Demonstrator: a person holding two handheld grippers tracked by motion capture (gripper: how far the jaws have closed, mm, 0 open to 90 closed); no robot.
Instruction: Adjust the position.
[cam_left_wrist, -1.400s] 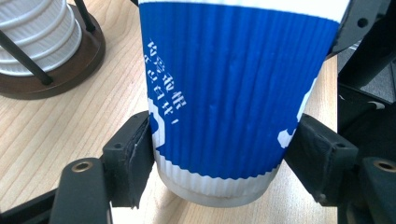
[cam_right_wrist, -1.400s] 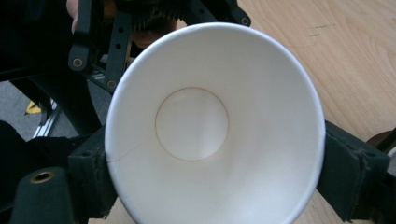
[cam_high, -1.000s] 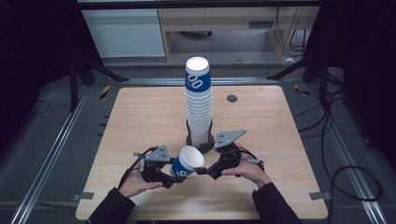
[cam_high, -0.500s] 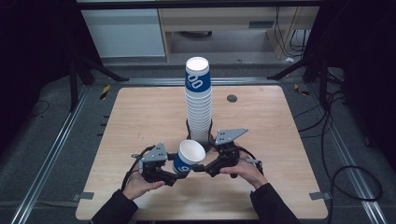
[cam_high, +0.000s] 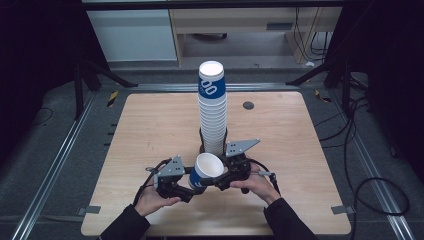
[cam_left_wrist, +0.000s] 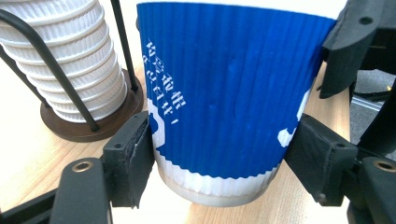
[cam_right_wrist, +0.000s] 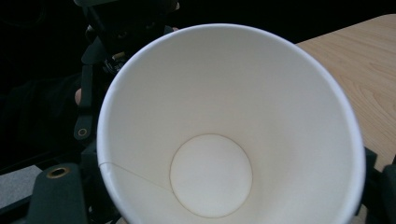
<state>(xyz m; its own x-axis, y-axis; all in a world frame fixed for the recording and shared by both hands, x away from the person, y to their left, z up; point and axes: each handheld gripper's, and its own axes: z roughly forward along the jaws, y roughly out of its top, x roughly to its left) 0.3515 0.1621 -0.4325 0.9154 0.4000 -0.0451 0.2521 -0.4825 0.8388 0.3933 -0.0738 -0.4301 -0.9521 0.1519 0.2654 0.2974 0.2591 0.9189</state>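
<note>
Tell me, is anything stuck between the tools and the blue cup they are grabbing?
No. The left tool has both black pads straight against the blue cup, nothing between. The right tool has just been closing at the cup's rim, and nothing else shows there. The tall cup stack stands behind, apart.

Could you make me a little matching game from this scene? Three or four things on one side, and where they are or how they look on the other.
Things:
1. cup
2. cup stack
3. stand
4. table

Descriptions:
A. light wood, bearing everything
B. dark round base with thin black rods
C. blue outside, white inside, held between the two grippers
D. tall and white, a blue-printed cup on top

Pairs: 1-C, 2-D, 3-B, 4-A
</note>
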